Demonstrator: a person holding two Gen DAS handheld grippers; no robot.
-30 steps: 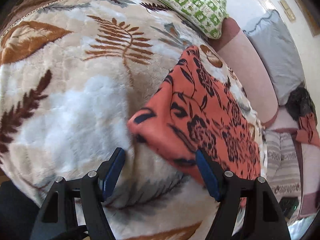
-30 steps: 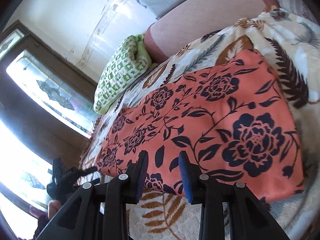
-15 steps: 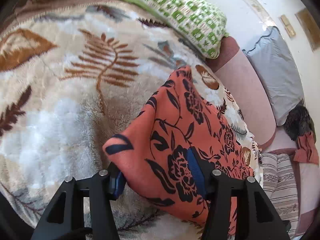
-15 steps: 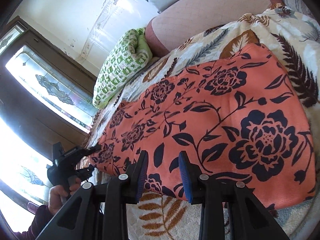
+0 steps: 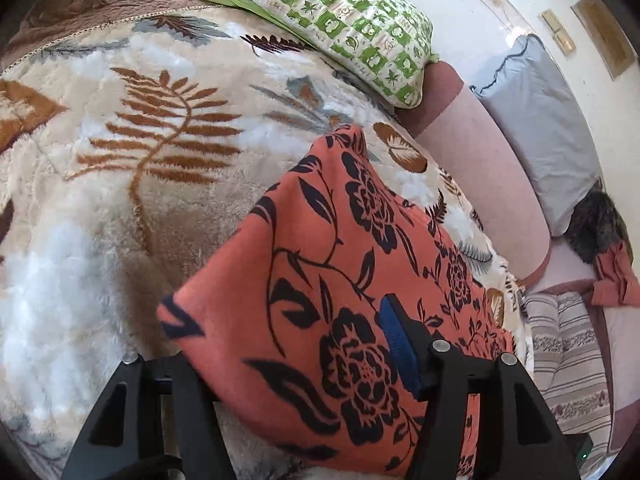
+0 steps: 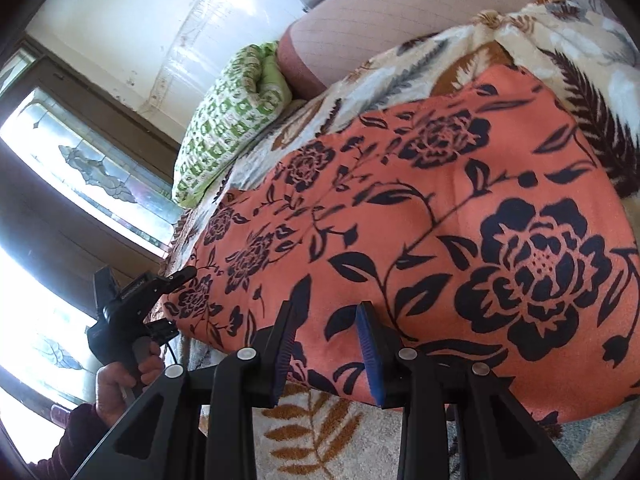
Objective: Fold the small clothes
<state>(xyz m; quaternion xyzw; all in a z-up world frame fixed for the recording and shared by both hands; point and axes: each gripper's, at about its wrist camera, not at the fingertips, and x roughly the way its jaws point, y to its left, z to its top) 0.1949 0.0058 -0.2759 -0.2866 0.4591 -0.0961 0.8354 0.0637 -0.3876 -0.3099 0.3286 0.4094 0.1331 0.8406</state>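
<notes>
An orange garment with a black flower print (image 5: 340,264) lies spread on a fleece leaf-print blanket (image 5: 120,168). In the left wrist view its near corner drapes over my left gripper (image 5: 288,364); one blue pad (image 5: 400,344) shows above the cloth, the other finger is under it, and the corner is lifted off the blanket. In the right wrist view the garment (image 6: 440,216) fills the middle. My right gripper (image 6: 326,352) straddles its near edge with a gap between the fingers. The left gripper (image 6: 132,300), held in a hand, is at the garment's far-left corner.
A green patterned pillow (image 5: 328,20) lies at the head of the bed, also in the right wrist view (image 6: 228,116). A pink bolster (image 5: 480,184) and grey pillow (image 5: 544,128) run along the wall. A window (image 6: 80,184) is at left. Striped bedding (image 5: 568,352) lies at right.
My left gripper moved in onto the garment's corner, closed over it and lifted it off the blanket. My right gripper crept forward over the near edge; its finger gap is unchanged.
</notes>
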